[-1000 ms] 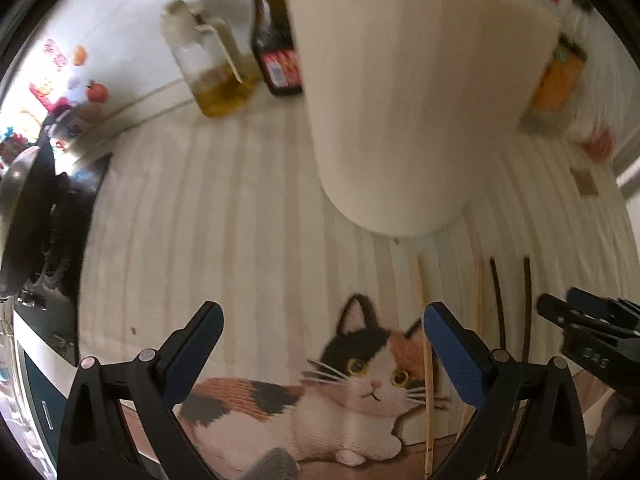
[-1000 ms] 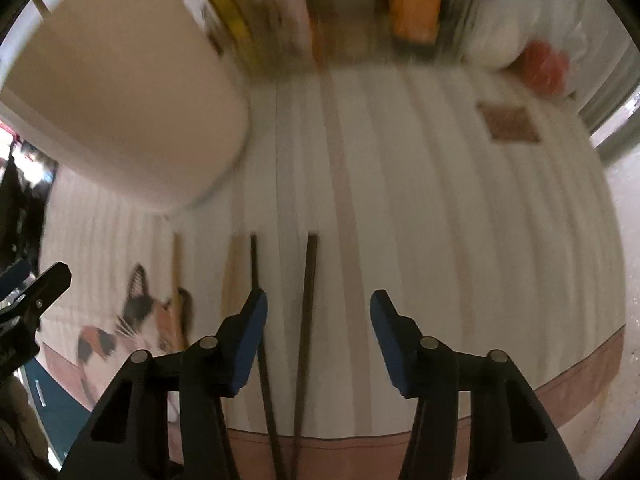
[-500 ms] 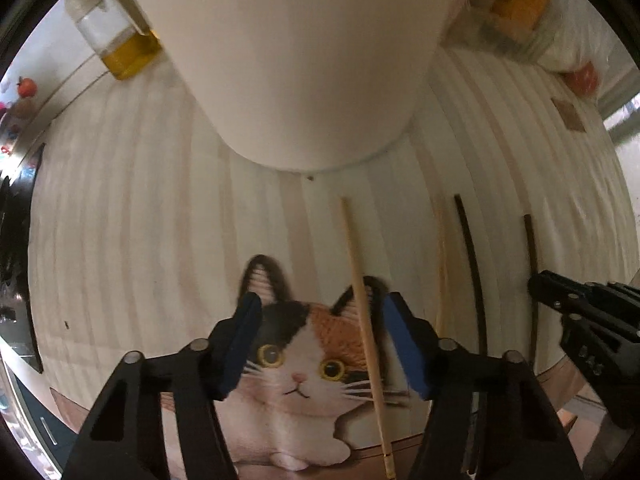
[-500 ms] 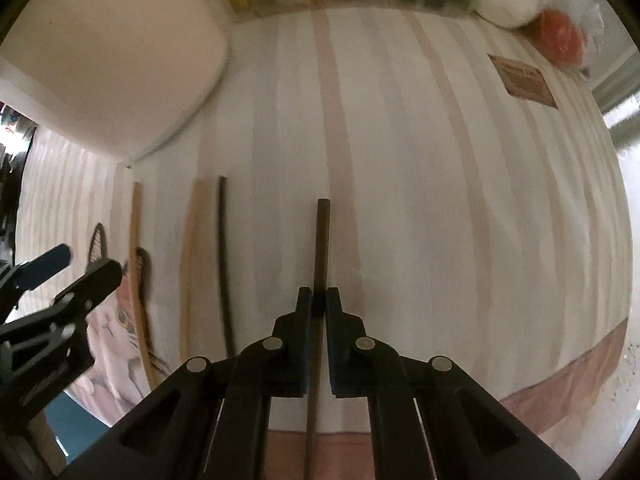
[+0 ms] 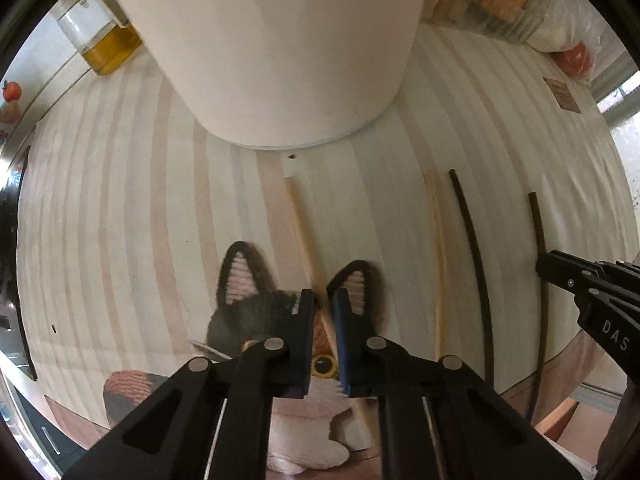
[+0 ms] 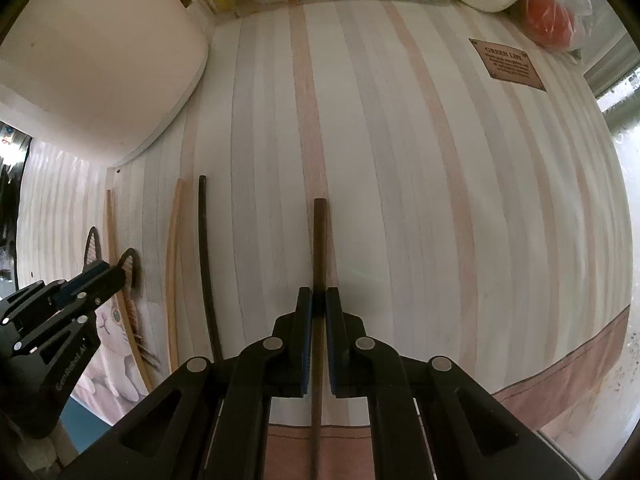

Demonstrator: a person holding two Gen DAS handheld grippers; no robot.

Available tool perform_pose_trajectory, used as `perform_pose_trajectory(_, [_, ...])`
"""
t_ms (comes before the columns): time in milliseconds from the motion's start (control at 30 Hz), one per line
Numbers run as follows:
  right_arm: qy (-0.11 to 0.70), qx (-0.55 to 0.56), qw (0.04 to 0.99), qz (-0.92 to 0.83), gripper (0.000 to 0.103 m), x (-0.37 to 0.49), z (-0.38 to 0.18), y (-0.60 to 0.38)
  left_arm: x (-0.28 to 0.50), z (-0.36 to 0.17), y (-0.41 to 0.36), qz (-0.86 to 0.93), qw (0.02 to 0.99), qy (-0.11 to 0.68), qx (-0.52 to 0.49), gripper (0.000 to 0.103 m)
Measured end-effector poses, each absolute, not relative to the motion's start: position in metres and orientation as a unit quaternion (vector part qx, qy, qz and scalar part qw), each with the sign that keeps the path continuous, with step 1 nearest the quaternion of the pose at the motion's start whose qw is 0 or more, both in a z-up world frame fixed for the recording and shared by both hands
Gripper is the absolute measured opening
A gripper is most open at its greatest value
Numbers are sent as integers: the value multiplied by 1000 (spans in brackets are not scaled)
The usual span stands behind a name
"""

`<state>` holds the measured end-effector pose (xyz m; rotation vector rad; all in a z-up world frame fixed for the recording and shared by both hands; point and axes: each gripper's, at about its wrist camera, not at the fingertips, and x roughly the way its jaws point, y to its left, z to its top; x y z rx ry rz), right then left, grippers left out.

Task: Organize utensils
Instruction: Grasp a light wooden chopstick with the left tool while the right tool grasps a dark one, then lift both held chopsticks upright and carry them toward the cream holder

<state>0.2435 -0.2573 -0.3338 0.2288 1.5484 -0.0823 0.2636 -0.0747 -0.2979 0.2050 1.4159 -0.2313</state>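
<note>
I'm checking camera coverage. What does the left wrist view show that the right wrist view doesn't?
Only the left wrist view shows the glass oil dispenser and the left claw closed on the light wooden chopstick. Only the right wrist view shows the brown "Green Life" label and the right claw closed on the dark brown chopstick. Both share the white cylindrical holder, the striped mat and all four chopsticks.

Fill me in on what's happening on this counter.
A person is sorting chopsticks with a gripper in each hand. The left gripper is shut on a light wooden chopstick lying across the cat picture on the striped mat. The right gripper is shut on a dark chopstick. Another light chopstick and another dark one lie on the mat between them. A big white container stands just beyond.
</note>
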Motion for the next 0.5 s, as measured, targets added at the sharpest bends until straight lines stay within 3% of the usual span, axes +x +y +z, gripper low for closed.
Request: perform_pose_trajectory(500, [713,115,692,-17,6,239,-335,-260,252,-297,17,-59,734,674,51,4])
